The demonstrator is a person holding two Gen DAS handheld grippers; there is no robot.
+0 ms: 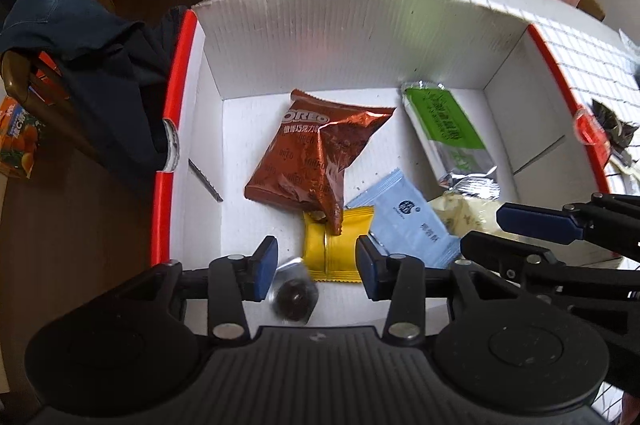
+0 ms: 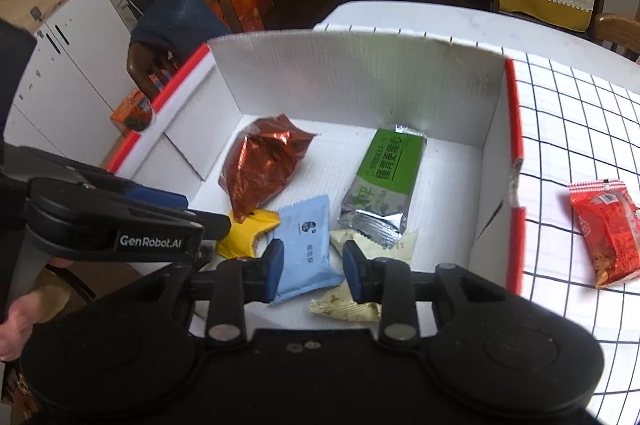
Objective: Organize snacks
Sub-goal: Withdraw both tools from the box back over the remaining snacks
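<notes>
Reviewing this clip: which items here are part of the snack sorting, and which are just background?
Job:
white box
Oreo pack
green bar
blue packet
yellow packet
red snack, still outside on the tablecloth

Background:
chair
juice carton

White box (image 1: 208, 113) open on top, bare floor along its left wall and far corners, packets crowding centre and right, tall back wall (image 1: 360, 37) blocking the far side

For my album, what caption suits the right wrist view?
Open tongs hover over snack packets in a white box; one red packet waits outside.
</notes>
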